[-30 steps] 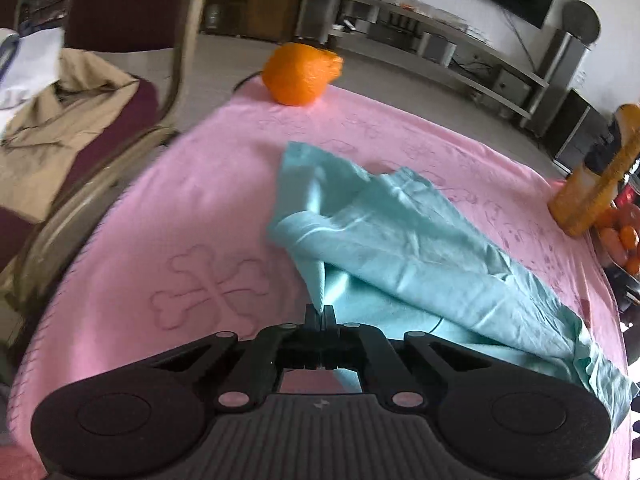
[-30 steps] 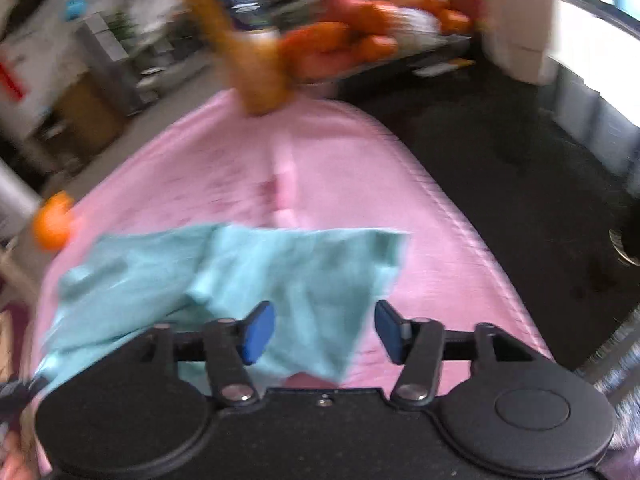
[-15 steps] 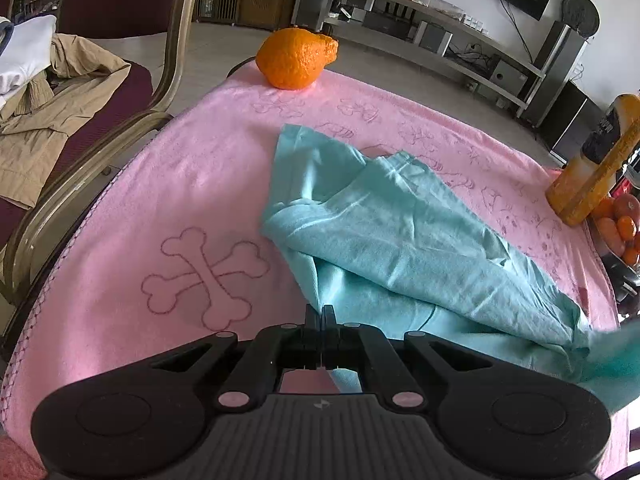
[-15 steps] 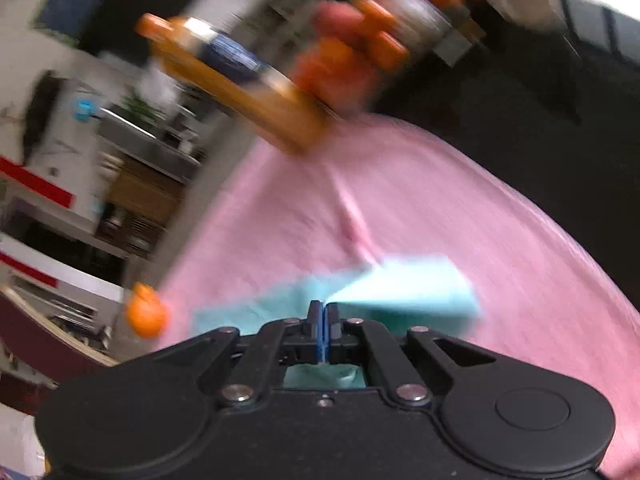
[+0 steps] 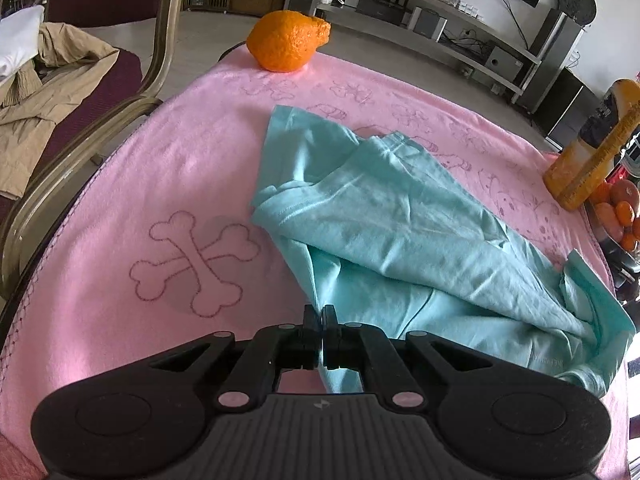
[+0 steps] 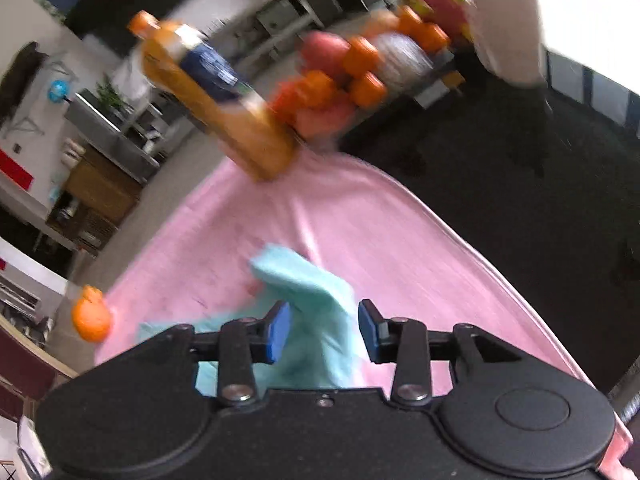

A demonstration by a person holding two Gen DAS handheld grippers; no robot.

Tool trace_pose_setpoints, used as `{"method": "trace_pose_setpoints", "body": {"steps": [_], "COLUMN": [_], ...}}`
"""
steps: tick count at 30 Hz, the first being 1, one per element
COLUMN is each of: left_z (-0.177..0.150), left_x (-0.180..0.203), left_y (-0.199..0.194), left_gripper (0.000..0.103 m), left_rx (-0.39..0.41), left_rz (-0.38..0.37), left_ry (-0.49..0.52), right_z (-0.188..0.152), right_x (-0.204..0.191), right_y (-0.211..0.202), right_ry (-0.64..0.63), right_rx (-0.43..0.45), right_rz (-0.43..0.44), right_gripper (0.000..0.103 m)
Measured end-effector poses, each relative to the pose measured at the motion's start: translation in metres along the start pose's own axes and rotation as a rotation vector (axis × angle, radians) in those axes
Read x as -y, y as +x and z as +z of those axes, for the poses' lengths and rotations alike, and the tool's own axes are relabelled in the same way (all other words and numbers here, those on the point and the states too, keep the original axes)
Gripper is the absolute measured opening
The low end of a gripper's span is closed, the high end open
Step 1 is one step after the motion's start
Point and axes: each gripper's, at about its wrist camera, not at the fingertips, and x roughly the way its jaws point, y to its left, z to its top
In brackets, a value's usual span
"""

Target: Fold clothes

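Left wrist view: pink towel (image 5: pixel 132 184) carries the crumpled teal garment (image 5: pixel 400 248). Left gripper (image 5: pixel 320 324) is clamped on its near edge. Right gripper (image 6: pixel 323 330) is opening, fabric loose between the pads. Risk: that corner drops and the fold collapses. Half a second ago the right jaws were shut.

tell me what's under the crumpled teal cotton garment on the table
The teal cotton garment lies on a pink towel with bone prints, visible all around it. What the towel shows or holds beneath the folds is covered.
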Motion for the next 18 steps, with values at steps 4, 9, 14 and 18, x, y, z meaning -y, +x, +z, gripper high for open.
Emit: {"method": "trace_pose_setpoints", "body": {"steps": [4, 9, 14, 18], "left_z": [0.000, 0.000, 0.001, 0.000], "left_x": [-0.006, -0.012, -0.018, -0.026], "left_y": [0.000, 0.002, 0.005, 0.004], "left_gripper": [0.005, 0.005, 0.005, 0.010], "left_rx": [0.001, -0.003, -0.019, -0.041], "left_rz": [-0.023, -0.034, -0.046, -0.093], "left_ry": [-0.029, -0.059, -0.085, -0.137], "right_z": [-0.004, -0.001, -0.005, -0.007], "right_x": [0.020, 0.010, 0.020, 0.025], "right_y": [0.023, 0.044, 0.056, 0.043], "right_ry": [0.075, 0.036, 0.136, 0.184], "right_rx": [-0.094, -0.114, -0.167, -0.167], "right_rz": [0.060, 0.099, 0.181, 0.282], "right_gripper": [0.040, 0.053, 0.044, 0.031]}}
